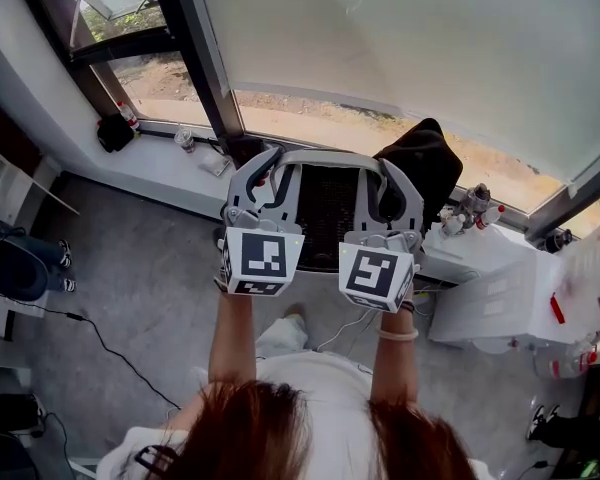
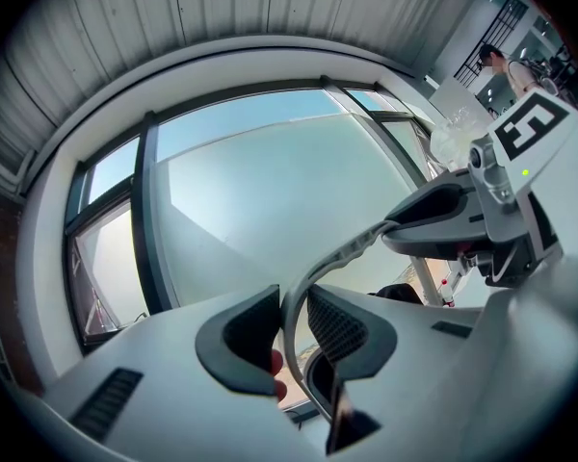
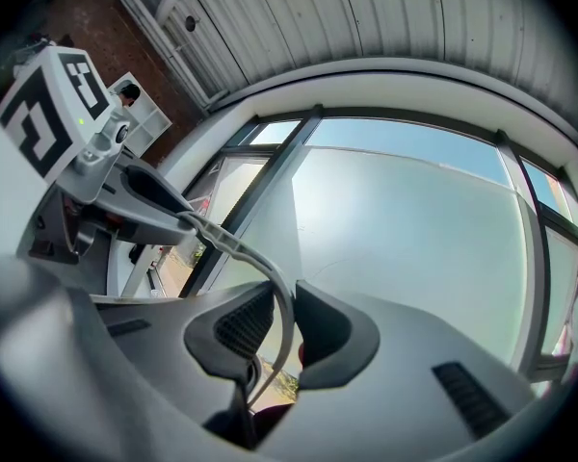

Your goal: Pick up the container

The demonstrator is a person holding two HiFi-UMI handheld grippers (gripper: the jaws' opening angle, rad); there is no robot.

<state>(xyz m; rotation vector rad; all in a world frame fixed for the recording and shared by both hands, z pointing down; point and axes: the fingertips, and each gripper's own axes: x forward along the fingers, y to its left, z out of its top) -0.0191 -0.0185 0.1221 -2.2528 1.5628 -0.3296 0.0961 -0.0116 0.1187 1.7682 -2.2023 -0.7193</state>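
Observation:
A container with a dark mesh body [image 1: 330,208] hangs from a curved grey handle [image 1: 325,155], lifted high in front of the window. My left gripper [image 1: 257,183] is shut on the handle's left end and my right gripper [image 1: 400,193] on its right end. In the left gripper view the grey handle [image 2: 313,272] runs up from between the pads of the left gripper [image 2: 291,327] to the right gripper [image 2: 462,221]. The right gripper view shows the same handle [image 3: 260,263] pinched in the right gripper [image 3: 284,327]. Most of the container's body is hidden under the grippers.
A large window with dark frames [image 1: 195,58] stands straight ahead. On its sill are a black bag [image 1: 113,131] and a small bottle [image 1: 184,138]. A black object [image 1: 430,158] and small bottles [image 1: 470,208] sit at the right, above white furniture [image 1: 500,288]. A cable [image 1: 110,348] crosses the grey floor.

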